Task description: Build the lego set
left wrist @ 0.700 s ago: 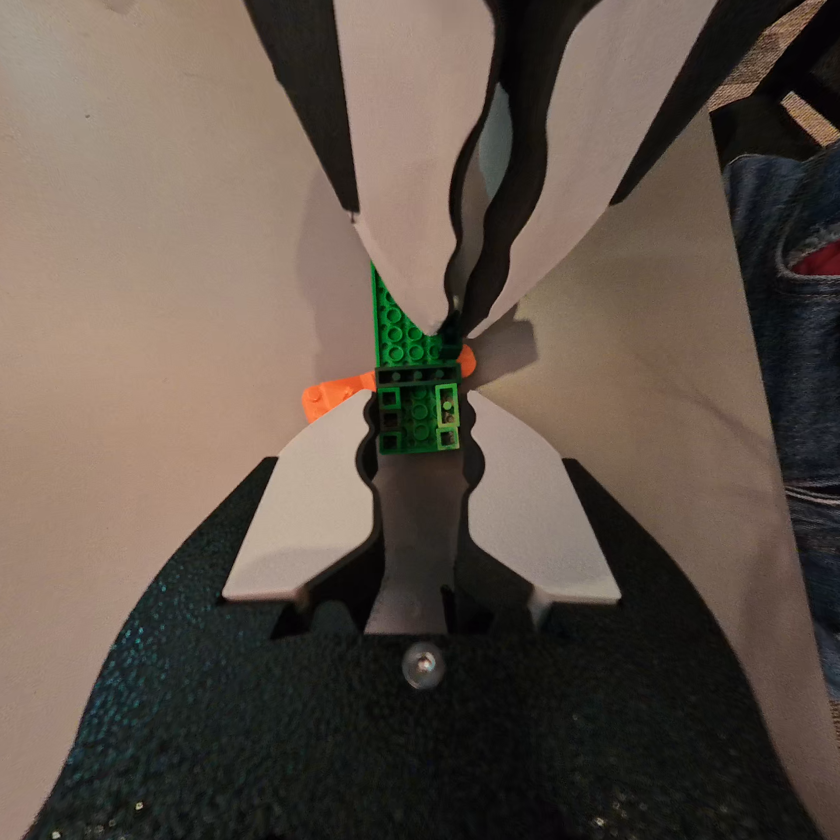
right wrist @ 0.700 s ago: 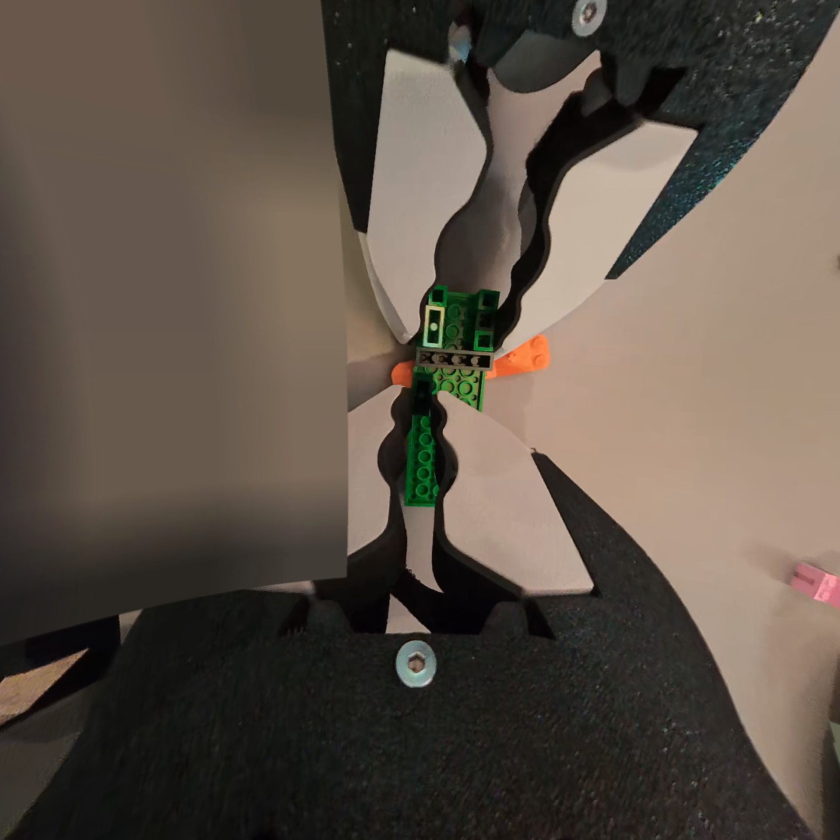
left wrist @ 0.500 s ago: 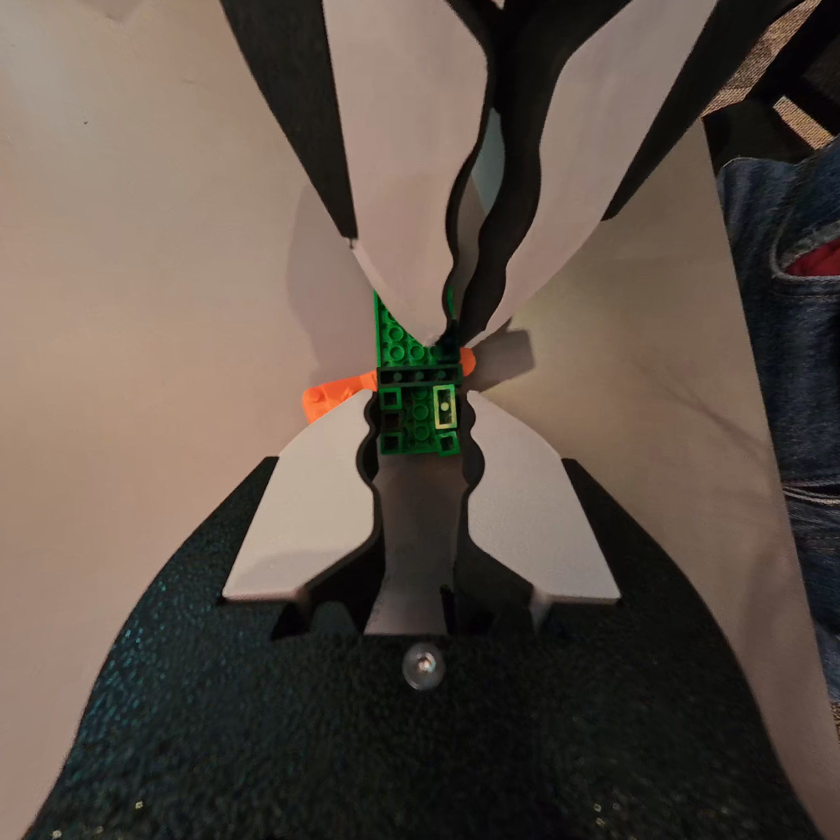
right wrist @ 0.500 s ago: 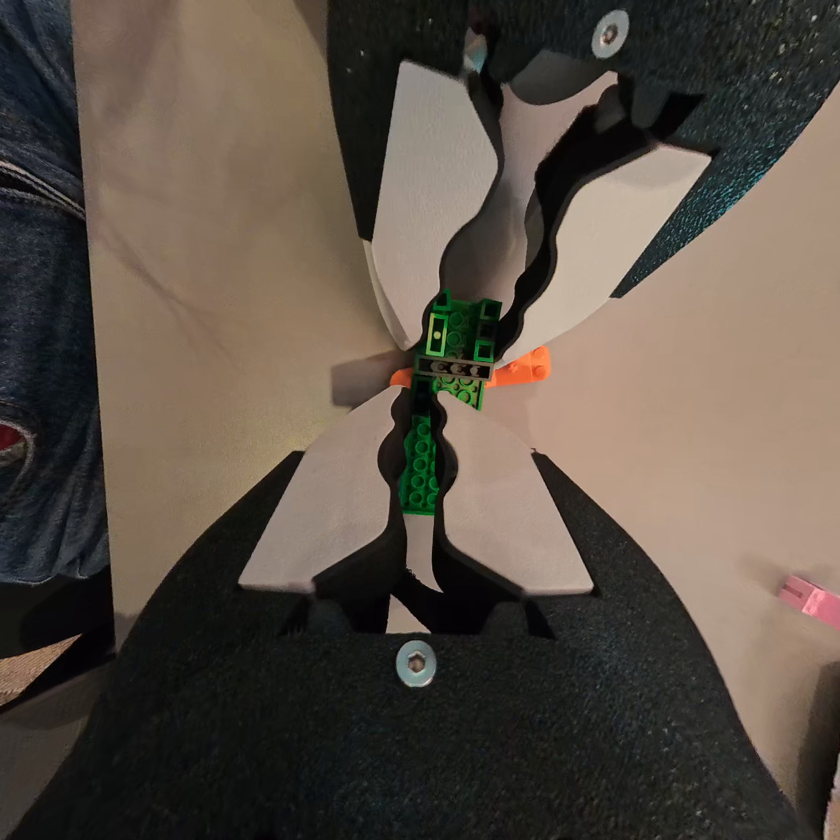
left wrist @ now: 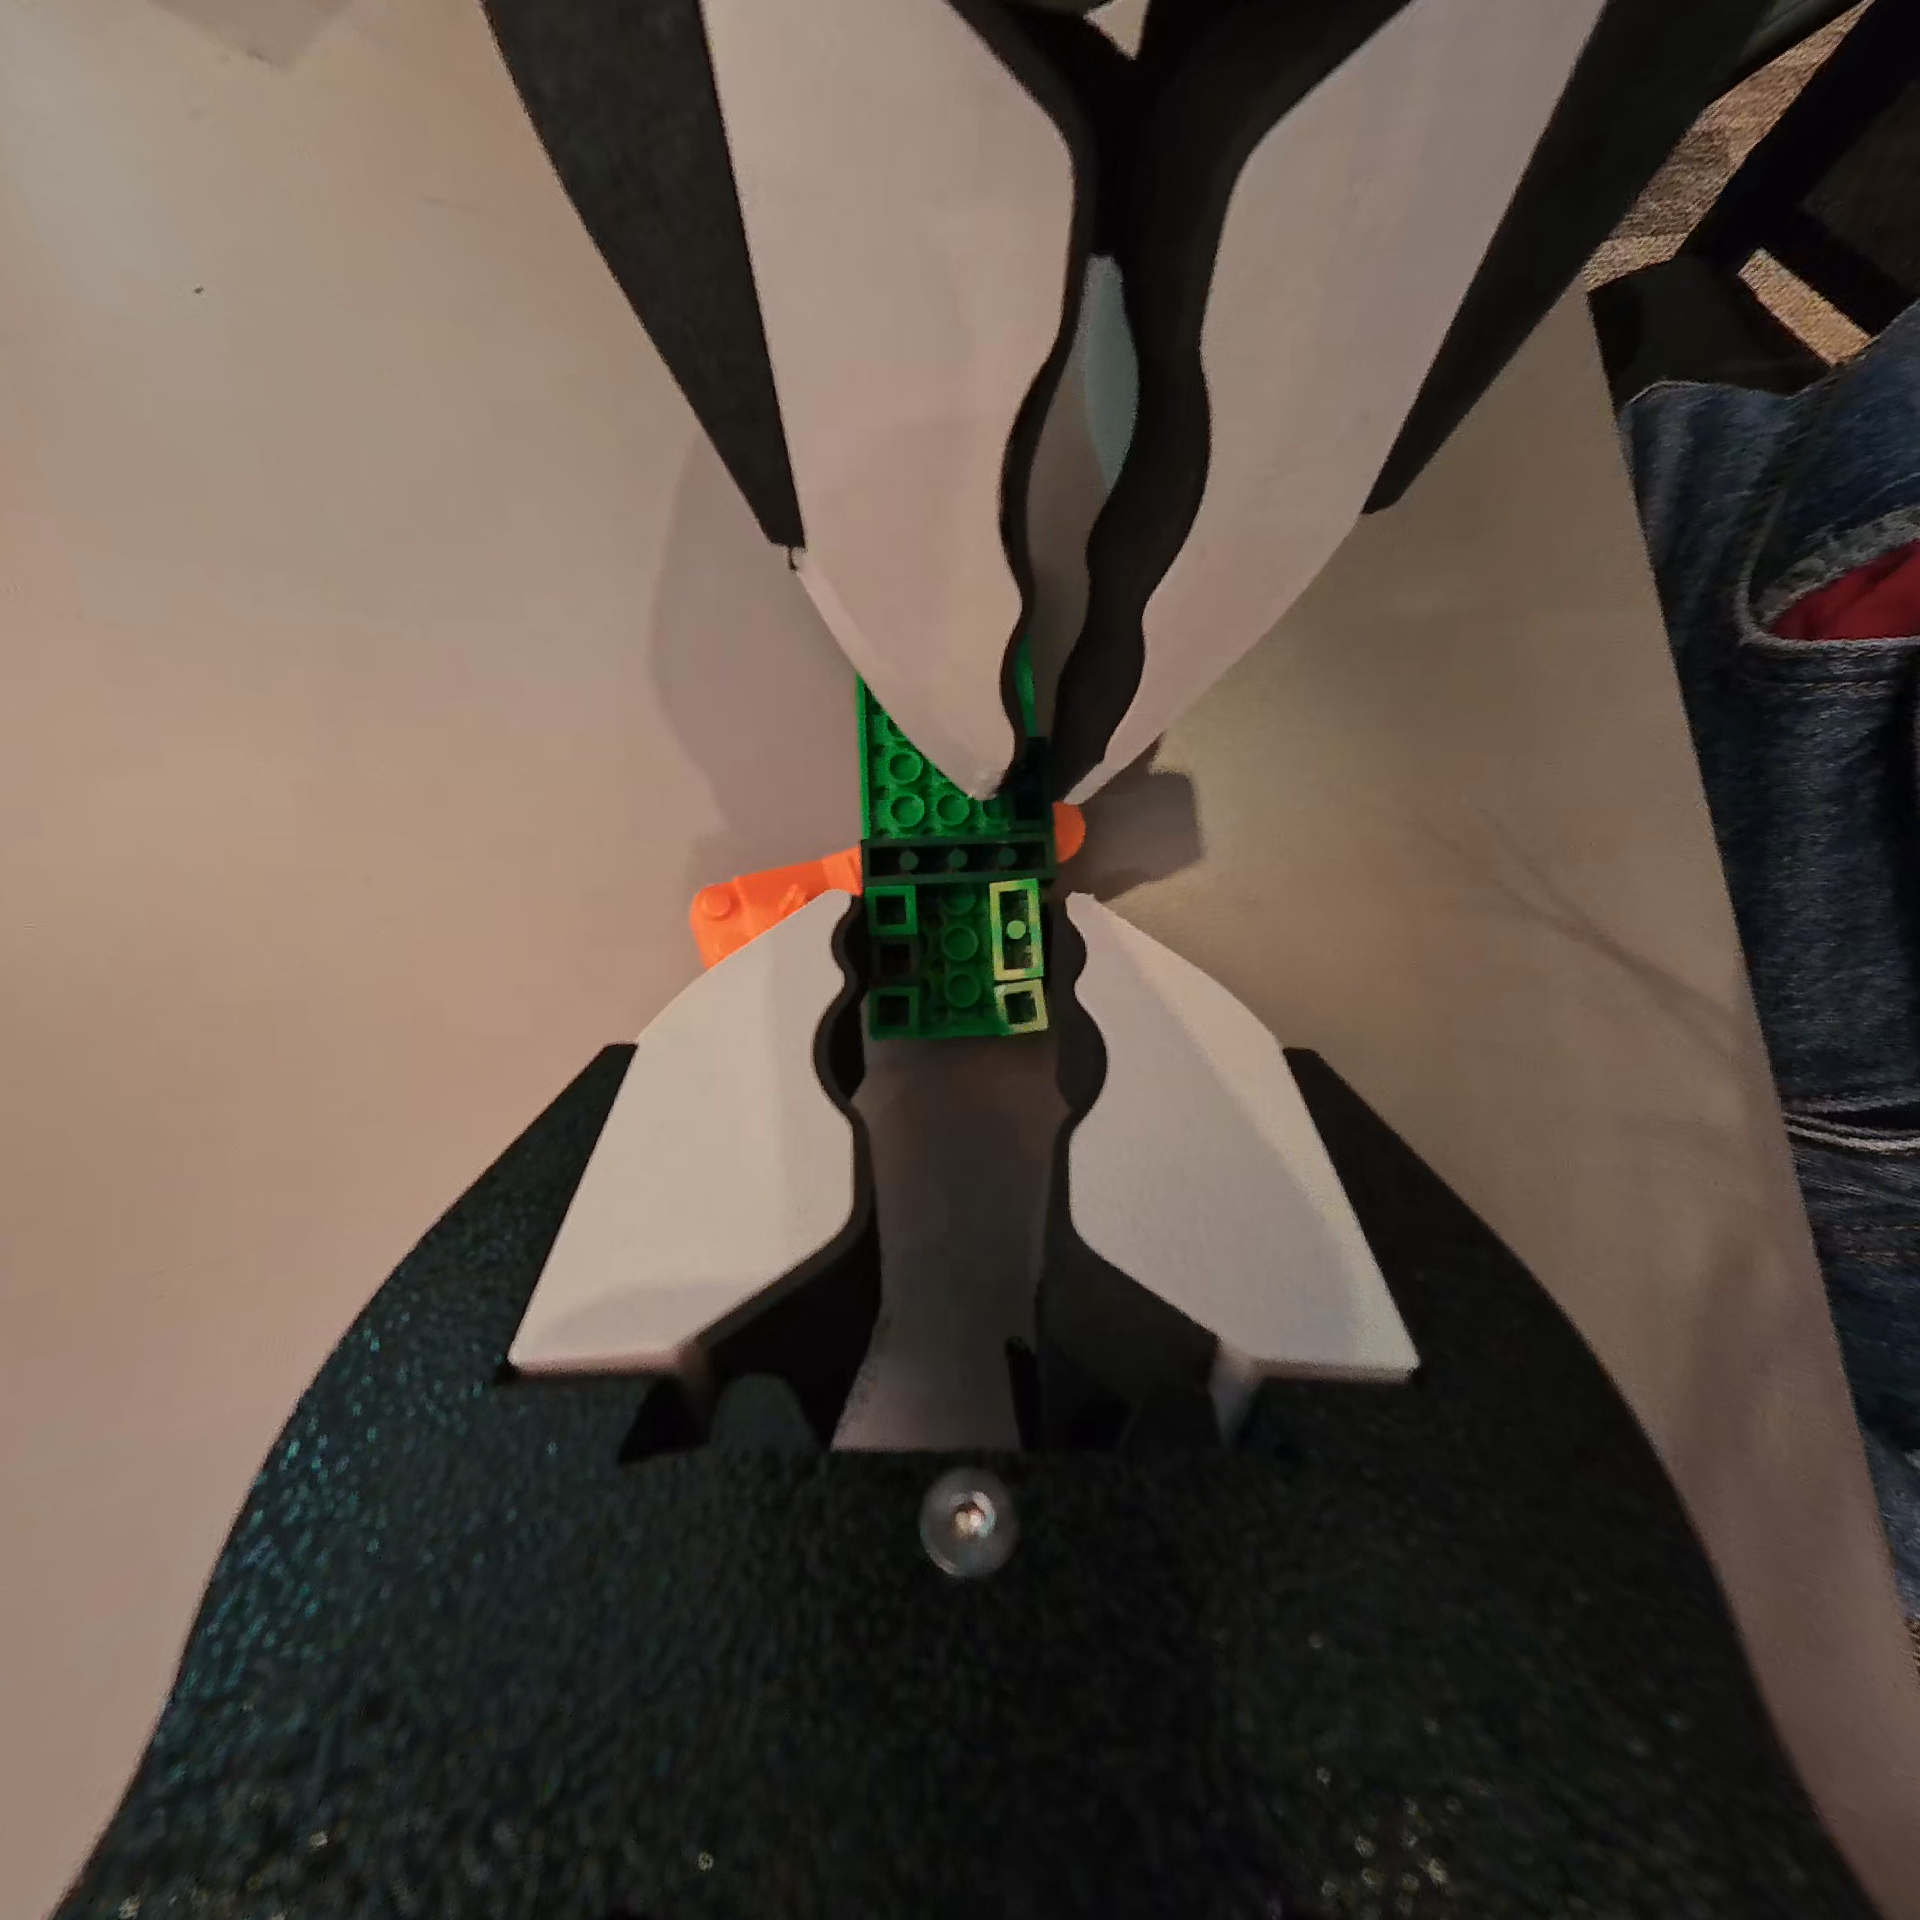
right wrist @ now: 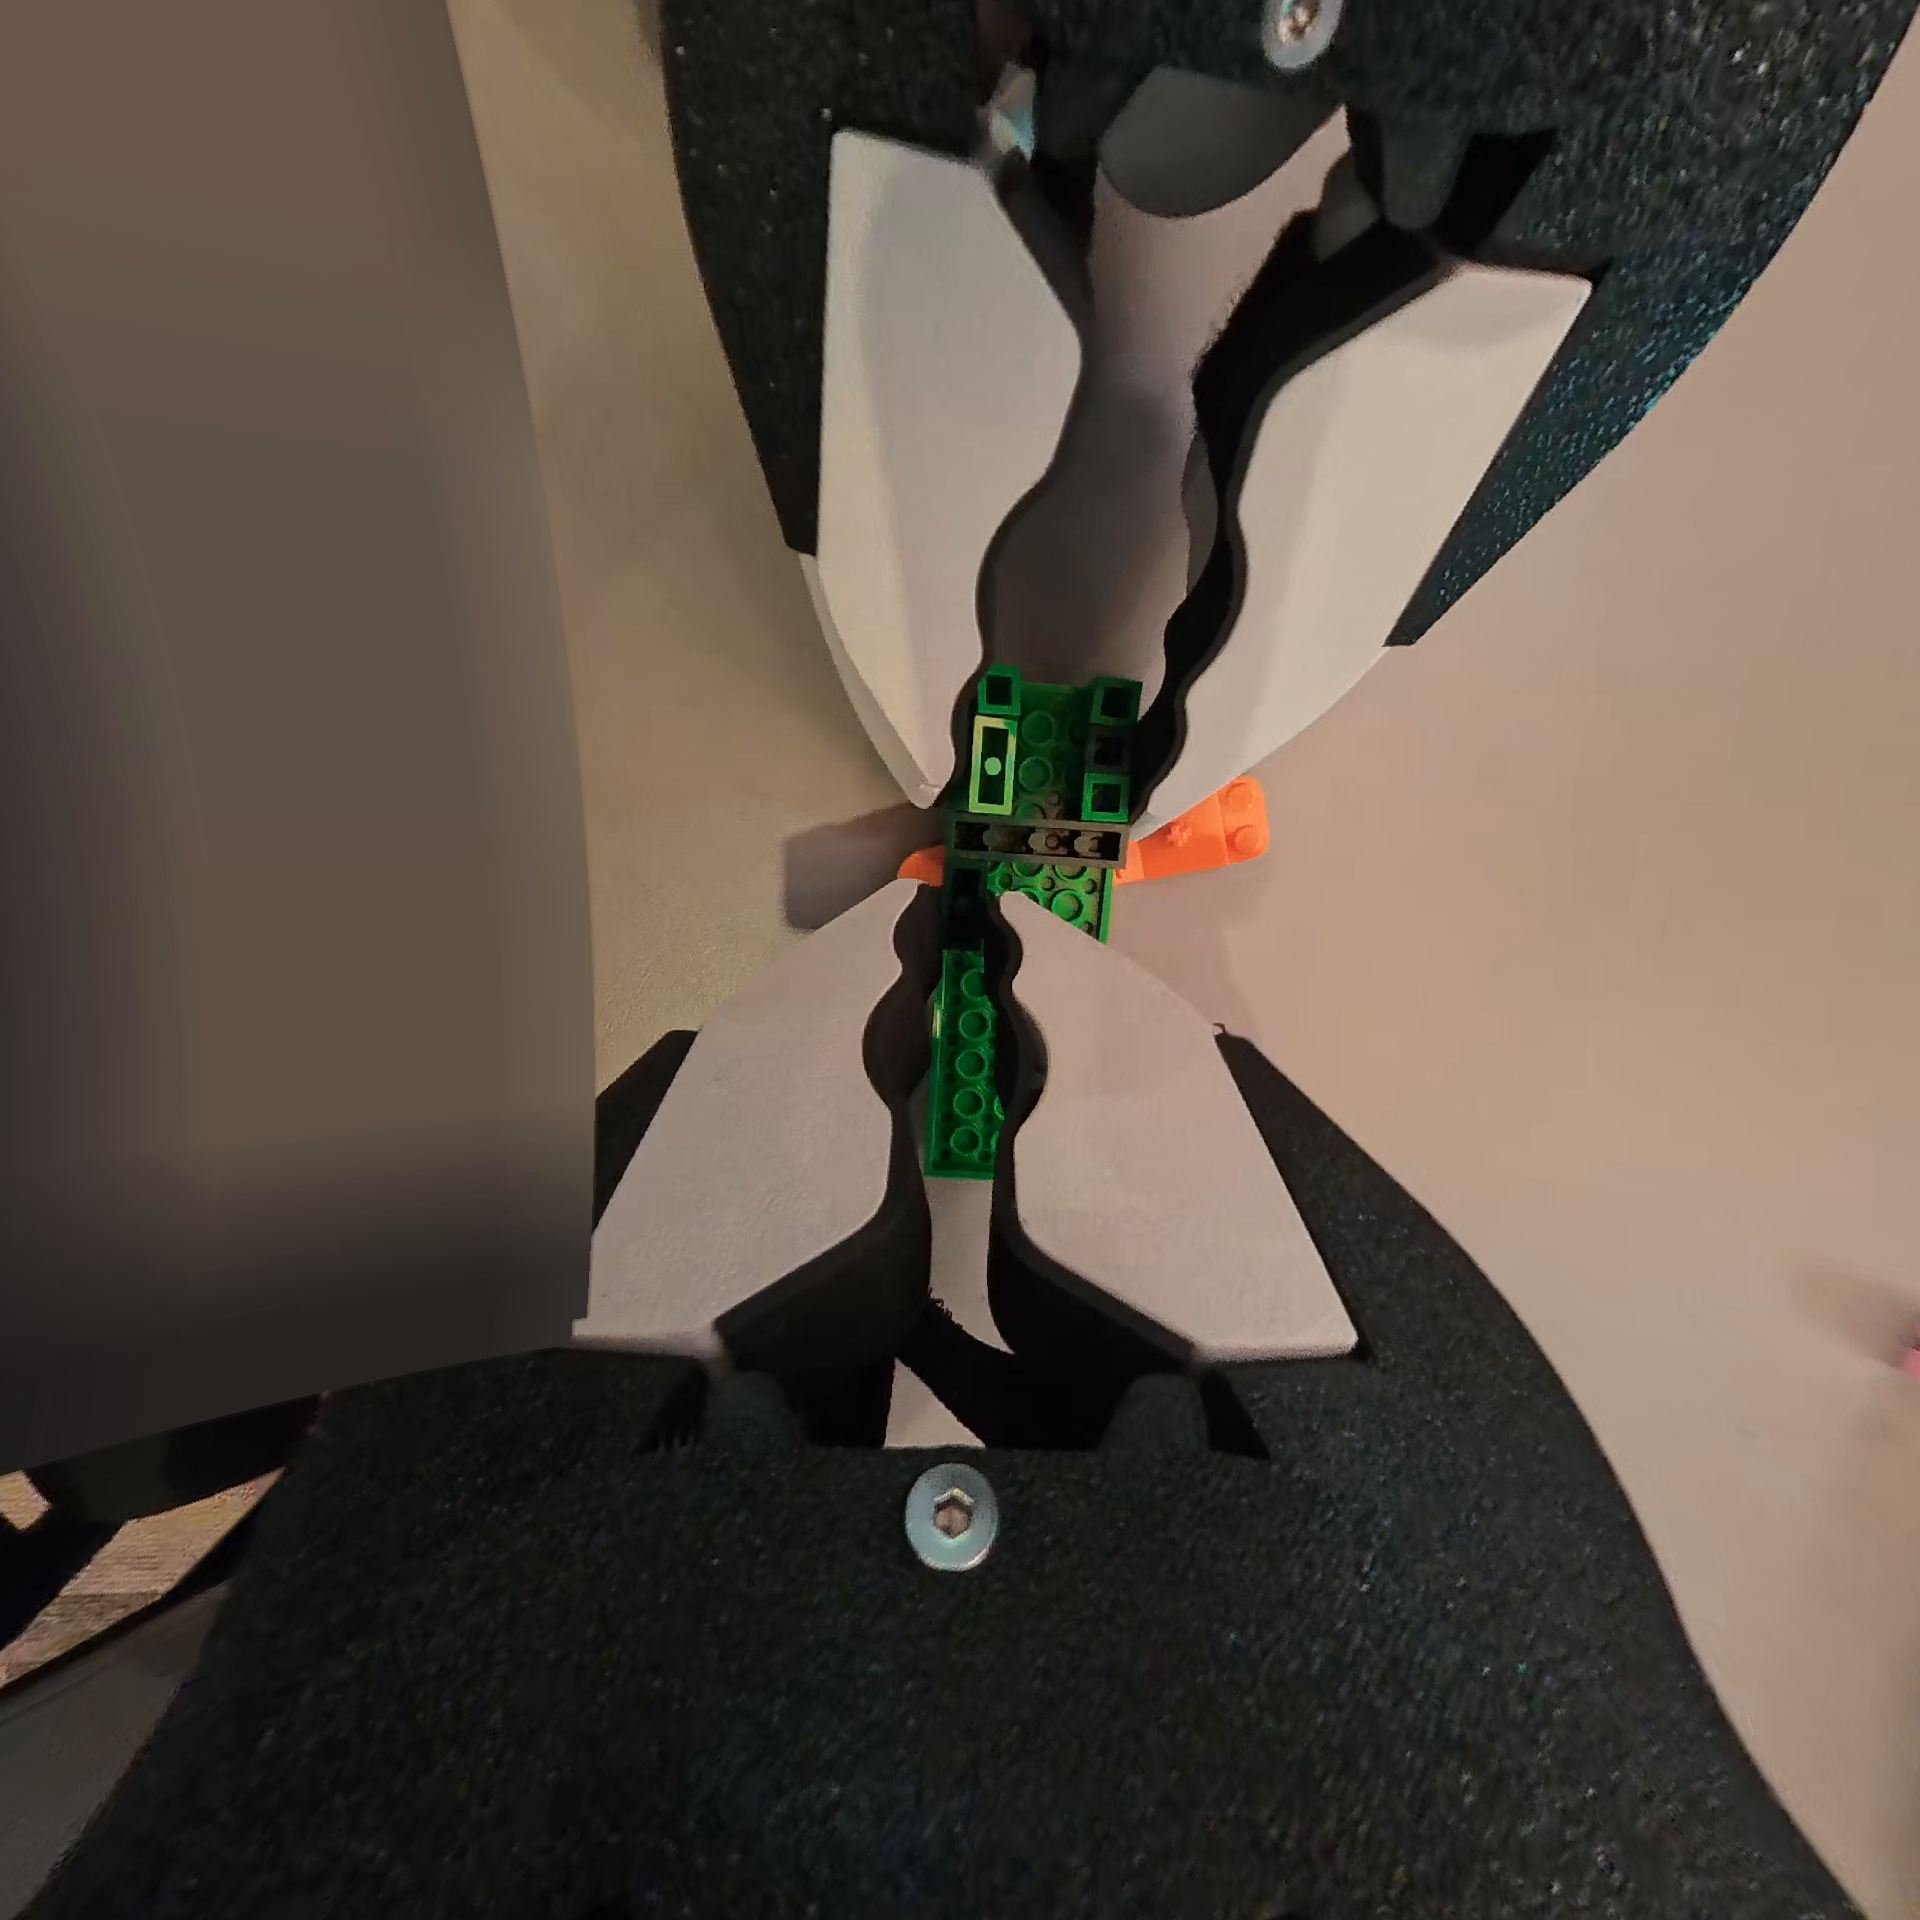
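A green Lego build lies on the beige table, with a black bar across it and orange pieces sticking out at both sides. My left gripper is shut on its wider end, which carries small green and yellow-green frames. My right gripper faces it from the other end. It is shut on a small dark brick at the edge of the green studded plate. The build, black bar and orange piece also show in the right wrist view. The two grippers' tips nearly touch.
A person's jeans-clad leg is beyond the table edge at the right of the left wrist view. A pink piece lies at the far right edge of the right wrist view. Dark floor and furniture show past the table corner.
Both grippers keep their hold and the build has hardly moved. The right wrist view has shifted slightly.
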{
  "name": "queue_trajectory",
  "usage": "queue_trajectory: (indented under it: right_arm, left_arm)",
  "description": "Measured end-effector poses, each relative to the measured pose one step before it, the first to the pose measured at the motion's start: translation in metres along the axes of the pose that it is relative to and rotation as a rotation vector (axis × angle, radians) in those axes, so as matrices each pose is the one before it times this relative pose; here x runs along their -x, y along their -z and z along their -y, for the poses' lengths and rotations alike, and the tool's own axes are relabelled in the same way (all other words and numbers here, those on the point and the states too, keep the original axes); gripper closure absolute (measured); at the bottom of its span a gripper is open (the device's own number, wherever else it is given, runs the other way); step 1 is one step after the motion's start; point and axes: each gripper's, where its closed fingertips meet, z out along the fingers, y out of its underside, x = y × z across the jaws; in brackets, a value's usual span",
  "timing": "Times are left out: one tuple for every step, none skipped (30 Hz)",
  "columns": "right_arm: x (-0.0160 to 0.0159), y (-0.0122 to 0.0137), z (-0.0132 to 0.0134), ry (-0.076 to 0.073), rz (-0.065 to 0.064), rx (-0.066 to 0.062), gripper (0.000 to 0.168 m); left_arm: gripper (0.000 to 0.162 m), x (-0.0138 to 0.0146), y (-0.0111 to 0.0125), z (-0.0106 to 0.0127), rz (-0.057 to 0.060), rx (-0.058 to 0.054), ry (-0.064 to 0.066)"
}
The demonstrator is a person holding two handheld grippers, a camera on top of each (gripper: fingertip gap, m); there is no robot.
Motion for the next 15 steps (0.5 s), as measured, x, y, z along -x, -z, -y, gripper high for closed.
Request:
queue_trajectory:
  right_arm:
    - [0.00002, -0.00007, -0.00002, -0.0073, 0.0038, -0.0013, 0.161]
    - [-0.00004, -0.00011, 0.00010, -0.0040, 0.0029, -0.0013, 0.161]
    - [-0.00004, -0.00003, 0.00000, -0.0034, 0.0016, -0.0003, 0.161]
    - [-0.00002, -0.00007, -0.00009, -0.0002, -0.0003, 0.0004, 0.161]
    - [0.00002, -0.00014, 0.00009, 0.0008, -0.0001, 0.0005, 0.161]
    - [0.00004, -0.00070, 0.00028, -0.0004, 0.0008, -0.0017, 0.161]
    - [-0.00029, -0.00049, 0.00007, -0.0014, 0.0009, 0.0007, 0.161]
    - [0.00019, -0.00016, 0.00036, 0.0004, 0.0027, 0.0007, 0.161]
    - [-0.00010, -0.00008, 0.00020, 0.0025, 0.0008, 0.0005, 0.161]
    - [0.00008, -0.00017, 0.00012, -0.0004, 0.0012, -0.0006, 0.161]
    - [0.00010, -0.00014, 0.00002, -0.0005, 0.0004, -0.0012, 0.161]
    - [-0.00001, -0.00002, 0.00003, 0.0012, -0.0018, -0.0014, 0.161]
    - [0.00000, -0.00014, 0.00009, 0.0011, -0.0034, -0.0014, 0.161]
    - [0.00014, -0.00014, 0.00032, -0.0002, -0.0028, -0.0021, 0.161]
    - [0.00007, -0.00006, 0.00021, 0.0034, -0.0054, -0.0023, 0.161]
  left_arm:
    - [0.129, 0.00005, 0.00001, 0.00003, 0.0006, -0.0007, -0.0010]
    - [0.129, 0.00001, -0.00012, -0.00004, 0.0014, 0.0004, -0.0018]
    - [0.129, -0.00006, 0.00001, -0.00002, 0.0014, 0.0003, -0.0009]
    - [0.129, 0.00006, 0.00005, -0.00005, 0.0014, -0.0001, -0.0013]
    - [0.129, 0.00004, -0.00008, 0.00000, 0.0007, -0.0010, -0.0007]
    - [0.129, 0.00004, 0.00001, -0.00007, 0.0006, -0.0017, 0.0004]
    - [0.129, -0.00007, 0.00002, -0.00014, -0.0004, -0.0034, -0.0002]
    - [0.129, -0.00010, 0.00010, -0.00018, -0.0019, -0.0015, 0.0020]
    - [0.129, -0.00012, 0.00003, -0.00011, -0.0008, -0.0013, -0.0014]
    - [0.129, -0.00002, 0.00012, -0.00012, -0.0006, -0.0002, 0.0004]
    - [0.129, -0.00015, 0.00010, -0.00014, -0.0009, 0.0005, 0.0004]
    - [0.129, -0.00006, 0.00009, -0.00001, 0.0001, 0.0012, -0.0017]
    - [0.129, -0.00005, 0.00003, -0.00011, 0.0013, 0.0016, -0.0025]
    - [0.129, -0.00020, 0.00012, -0.00022, 0.0005, 0.0018, -0.0019]
    - [0.129, -0.00021, 0.00006, -0.00016, -0.0004, 0.0019, -0.0019]
